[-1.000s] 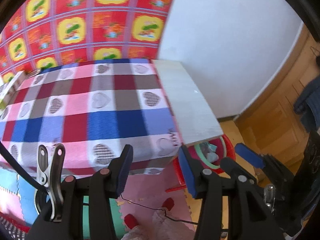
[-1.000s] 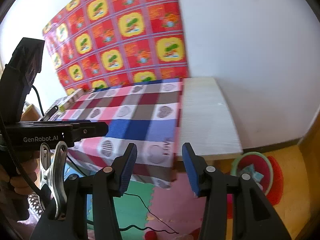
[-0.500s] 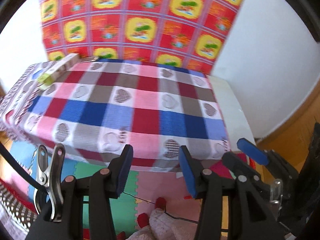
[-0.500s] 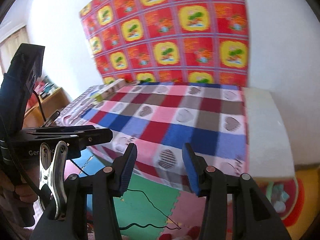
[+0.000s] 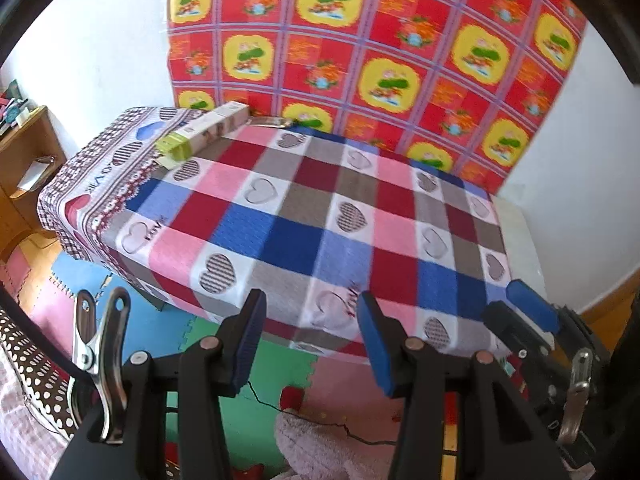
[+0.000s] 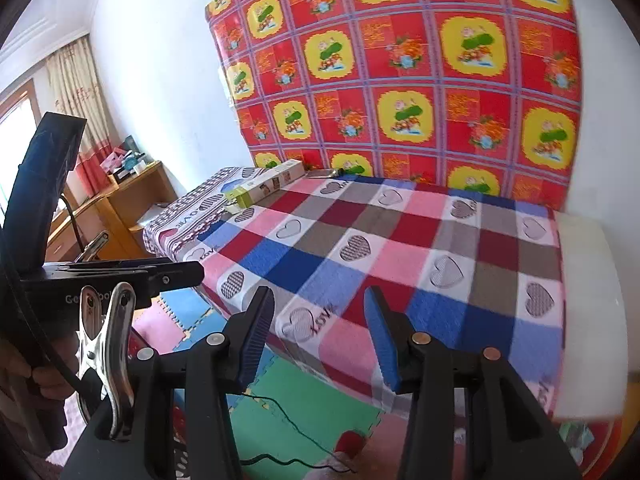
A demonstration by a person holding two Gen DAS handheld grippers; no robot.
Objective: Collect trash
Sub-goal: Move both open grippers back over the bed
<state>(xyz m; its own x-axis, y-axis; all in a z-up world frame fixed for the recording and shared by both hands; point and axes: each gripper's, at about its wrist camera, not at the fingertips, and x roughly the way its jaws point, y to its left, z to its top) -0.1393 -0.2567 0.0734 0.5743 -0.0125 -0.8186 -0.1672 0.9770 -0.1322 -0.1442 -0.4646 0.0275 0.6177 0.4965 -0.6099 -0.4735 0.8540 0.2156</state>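
Trash, a long green-and-white cardboard box (image 5: 204,131), lies upper left on our checked worktop (image 5: 320,232); both claws (image 5: 310,342) (image 6: 318,338) hang released, empty; we should approach it lengthwise.

A long pale carton with a green end (image 5: 204,131) lies flat at the table's far left, well beyond the left claw (image 5: 310,344).

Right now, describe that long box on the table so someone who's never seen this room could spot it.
Find the table with the checked heart tablecloth against the red and yellow wall hanging. At its far left corner lies a long, narrow carton, pale with one lime-green end, unlike the small flat dark packet beside it.
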